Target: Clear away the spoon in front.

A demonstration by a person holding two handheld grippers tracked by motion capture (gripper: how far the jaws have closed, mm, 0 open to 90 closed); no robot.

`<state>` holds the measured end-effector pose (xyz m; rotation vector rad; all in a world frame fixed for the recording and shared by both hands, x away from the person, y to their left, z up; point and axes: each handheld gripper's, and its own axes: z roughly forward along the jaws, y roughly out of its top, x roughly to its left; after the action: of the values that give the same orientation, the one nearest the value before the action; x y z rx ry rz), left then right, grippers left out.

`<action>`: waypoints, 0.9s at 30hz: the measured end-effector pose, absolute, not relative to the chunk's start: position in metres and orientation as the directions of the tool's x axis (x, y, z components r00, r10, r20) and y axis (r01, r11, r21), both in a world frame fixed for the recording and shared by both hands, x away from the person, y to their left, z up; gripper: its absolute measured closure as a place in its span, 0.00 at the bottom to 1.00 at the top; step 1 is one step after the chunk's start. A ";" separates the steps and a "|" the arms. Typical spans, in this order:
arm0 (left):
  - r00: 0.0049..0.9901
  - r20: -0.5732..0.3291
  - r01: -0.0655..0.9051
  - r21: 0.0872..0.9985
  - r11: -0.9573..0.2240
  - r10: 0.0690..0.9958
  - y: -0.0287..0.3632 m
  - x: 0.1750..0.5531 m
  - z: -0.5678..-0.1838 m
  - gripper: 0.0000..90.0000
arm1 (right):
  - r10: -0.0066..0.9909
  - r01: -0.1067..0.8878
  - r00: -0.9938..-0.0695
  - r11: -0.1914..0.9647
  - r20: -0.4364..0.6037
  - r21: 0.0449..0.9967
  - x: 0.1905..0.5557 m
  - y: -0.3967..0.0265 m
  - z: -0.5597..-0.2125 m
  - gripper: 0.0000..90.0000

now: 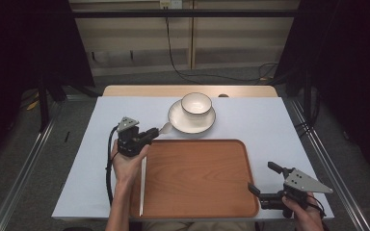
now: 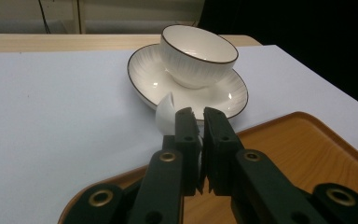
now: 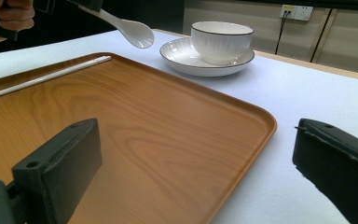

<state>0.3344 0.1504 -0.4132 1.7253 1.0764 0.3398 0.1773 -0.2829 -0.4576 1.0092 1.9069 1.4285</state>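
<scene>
My left gripper [image 1: 152, 133] is shut on the handle of a white ceramic spoon [image 1: 165, 128], held in the air over the tray's far left corner. The spoon's bowl [image 3: 139, 33] points toward the white plate [image 1: 177, 120], which carries a white bowl [image 1: 196, 104]. In the left gripper view the spoon [image 2: 166, 113] sticks out past the closed jaws, close to the plate's rim [image 2: 144, 93]. My right gripper [image 1: 261, 184] stands open at the tray's near right corner, with nothing between its jaws.
A wooden tray [image 1: 197, 178] lies on the white table cover [image 1: 270, 120]. White chopsticks [image 1: 143, 185] rest along the tray's left side. The wooden table edge [image 1: 139, 90] runs behind the plate. Metal rails flank the table.
</scene>
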 end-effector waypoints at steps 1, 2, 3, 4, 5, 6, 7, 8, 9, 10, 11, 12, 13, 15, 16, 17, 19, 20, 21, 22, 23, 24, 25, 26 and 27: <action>0.561 -0.251 0.495 0.865 -0.078 0.789 0.151 0.333 -0.413 0.95 | 0.824 0.241 -0.566 0.156 0.008 0.958 0.177 -0.283 -0.458 0.01; 0.557 -0.249 0.494 0.866 -0.075 0.792 0.151 0.330 -0.413 0.95 | 0.823 0.241 -0.569 0.156 0.009 0.958 0.177 -0.283 -0.458 0.01; 0.559 -0.244 0.492 0.867 -0.079 0.793 0.151 0.328 -0.414 0.95 | 0.823 0.243 -0.568 0.158 0.009 0.957 0.177 -0.283 -0.458 0.01; 0.559 -0.245 0.492 0.867 -0.079 0.792 0.152 0.326 -0.414 0.95 | 0.823 0.243 -0.568 0.158 0.009 0.957 0.177 -0.283 -0.457 0.01; 0.554 -0.243 0.492 0.867 -0.077 0.796 0.152 0.324 -0.415 0.95 | 0.822 0.240 -0.569 0.157 0.008 0.958 0.177 -0.283 -0.458 0.01; 0.553 -0.241 0.496 0.864 -0.083 0.798 0.152 0.321 -0.416 0.95 | 0.825 0.241 -0.566 0.156 0.008 0.958 0.177 -0.283 -0.457 0.01; 0.550 -0.236 0.497 0.863 -0.087 0.801 0.152 0.320 -0.417 0.95 | 0.824 0.241 -0.566 0.155 0.009 0.958 0.177 -0.283 -0.457 0.01; 0.546 -0.238 0.501 0.861 -0.084 0.803 0.152 0.318 -0.419 0.95 | 0.824 0.239 -0.566 0.156 0.006 0.958 0.177 -0.283 -0.457 0.01; 0.544 -0.233 0.502 0.860 -0.091 0.806 0.154 0.316 -0.421 0.95 | 0.823 0.237 -0.568 0.156 0.006 0.959 0.177 -0.283 -0.457 0.01; 0.538 -0.237 0.503 0.860 -0.082 0.809 0.155 0.315 -0.422 0.95 | 0.823 0.238 -0.568 0.156 0.007 0.959 0.177 -0.283 -0.457 0.01; 0.531 -0.242 0.504 0.860 -0.073 0.812 0.156 0.313 -0.422 0.95 | 0.823 0.238 -0.568 0.159 0.005 0.958 0.177 -0.283 -0.457 0.01; 0.531 -0.239 0.505 0.860 -0.077 0.813 0.156 0.311 -0.423 0.95 | 0.823 0.240 -0.568 0.158 0.006 0.958 0.177 -0.283 -0.457 0.01; 0.525 -0.235 0.507 0.859 -0.078 0.818 0.157 0.310 -0.422 0.95 | 0.824 0.240 -0.567 0.157 0.007 0.958 0.178 -0.283 -0.457 0.01; 0.521 -0.213 0.499 0.862 -0.092 0.827 0.157 0.306 -0.422 0.95 | 0.823 0.241 -0.567 0.158 0.007 0.958 0.178 -0.283 -0.457 0.01; 0.520 -0.214 0.497 0.863 -0.089 0.827 0.157 0.304 -0.422 0.95 | 0.821 0.241 -0.571 0.162 0.005 0.957 0.177 -0.283 -0.457 0.01; 0.518 -0.228 0.504 0.860 -0.078 0.824 0.158 0.304 -0.423 0.95 | 0.821 0.241 -0.571 0.162 0.005 0.957 0.177 -0.283 -0.457 0.01; 0.514 -0.230 0.503 0.861 -0.074 0.826 0.160 0.301 -0.425 0.95 | 0.823 0.244 -0.567 0.159 0.008 0.957 0.177 -0.283 -0.457 0.01; 0.508 -0.225 0.505 0.860 -0.076 0.832 0.160 0.300 -0.426 0.95 | 0.825 0.242 -0.565 0.158 0.006 0.957 0.178 -0.282 -0.457 0.01; 0.513 -0.229 0.508 0.858 -0.078 0.827 0.161 0.299 -0.427 0.95 | 0.825 0.242 -0.565 0.159 0.006 0.957 0.178 -0.283 -0.457 0.01; 0.512 -0.233 0.508 0.858 -0.073 0.826 0.160 0.298 -0.428 0.95 | 0.825 0.242 -0.565 0.160 0.005 0.957 0.177 -0.283 -0.457 0.01; 0.507 -0.217 0.507 0.857 -0.086 0.834 0.159 0.297 -0.429 0.94 | 0.825 0.244 -0.566 0.160 0.006 0.956 0.177 -0.283 -0.457 0.01; 0.506 -0.209 0.508 0.856 -0.094 0.837 0.160 0.297 -0.430 0.94 | 0.825 0.244 -0.565 0.160 0.006 0.956 0.177 -0.282 -0.457 0.01; 0.506 -0.219 0.509 0.857 -0.084 0.834 0.160 0.297 -0.431 0.95 | 0.826 0.244 -0.564 0.159 0.007 0.957 0.177 -0.282 -0.457 0.01; 0.500 -0.212 0.509 0.856 -0.087 0.840 0.160 0.296 -0.432 0.95 | 0.825 0.240 -0.565 0.161 0.003 0.957 0.177 -0.283 -0.457 0.01; 0.500 -0.212 0.509 0.856 -0.087 0.840 0.160 0.296 -0.432 0.94 | 0.823 0.240 -0.568 0.164 0.001 0.957 0.177 -0.283 -0.457 0.01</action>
<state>0.2964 0.1598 -0.4324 1.7465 1.1444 0.4145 0.1774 -0.2826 -0.4571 1.0035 1.9098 1.4165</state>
